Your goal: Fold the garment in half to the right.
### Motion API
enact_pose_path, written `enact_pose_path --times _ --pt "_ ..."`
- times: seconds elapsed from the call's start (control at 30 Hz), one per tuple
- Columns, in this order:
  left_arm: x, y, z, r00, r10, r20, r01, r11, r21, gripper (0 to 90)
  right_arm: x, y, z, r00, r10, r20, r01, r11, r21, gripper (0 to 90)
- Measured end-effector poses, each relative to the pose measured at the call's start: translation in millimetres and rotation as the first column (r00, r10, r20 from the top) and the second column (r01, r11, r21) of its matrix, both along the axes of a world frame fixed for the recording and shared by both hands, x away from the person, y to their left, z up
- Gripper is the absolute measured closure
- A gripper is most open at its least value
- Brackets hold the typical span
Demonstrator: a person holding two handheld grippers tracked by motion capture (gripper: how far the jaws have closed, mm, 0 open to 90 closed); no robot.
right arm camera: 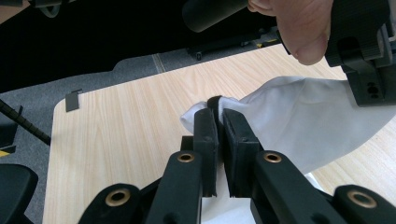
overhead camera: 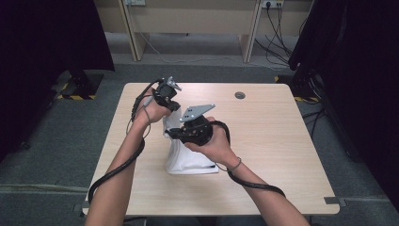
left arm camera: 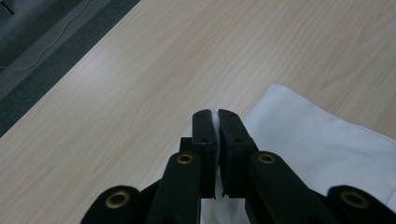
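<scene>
**White cloth lifted at two points, both grips narrow**

High view: white cloth near middle of bench, lower part resting flat toward near edge, upper part pulled up. Left hand-held gripper at cloth's top far side; right hand-held gripper just beside it, lower, on cloth's near-left fold. Small round grommet near far edge, well apart. Cables on floor beyond bench, out of reach.

Left gripper view: jaws clenched on thin cloth edge; sliver of white between pads. Bare bench ahead, nothing in the way.

Right gripper view: jaws clamped on bunched corner of cloth; other hand and its gripper close above right. Tape mark near bench corner.

Risks, judged: little fabric in either bite, so pulling apart could slip an edge free; grippers close together, so turning one may knock the other; trailing cable could drag over resting cloth.
</scene>
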State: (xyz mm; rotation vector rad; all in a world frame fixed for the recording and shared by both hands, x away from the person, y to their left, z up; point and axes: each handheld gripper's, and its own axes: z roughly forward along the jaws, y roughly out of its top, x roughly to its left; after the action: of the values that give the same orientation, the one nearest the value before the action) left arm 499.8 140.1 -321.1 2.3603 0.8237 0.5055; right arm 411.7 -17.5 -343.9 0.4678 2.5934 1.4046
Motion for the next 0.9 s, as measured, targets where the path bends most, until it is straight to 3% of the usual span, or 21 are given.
enact_pose_path --times 0.9 --pt "1.0 -13.1 -4.5 0.9998 -0.016 -0.007 0.016 0.9999 0.001 85.4 -2.7 -14.2 -3.8 0.9998 -0.021 -0.004 0.021 1.0 0.01 85.0"
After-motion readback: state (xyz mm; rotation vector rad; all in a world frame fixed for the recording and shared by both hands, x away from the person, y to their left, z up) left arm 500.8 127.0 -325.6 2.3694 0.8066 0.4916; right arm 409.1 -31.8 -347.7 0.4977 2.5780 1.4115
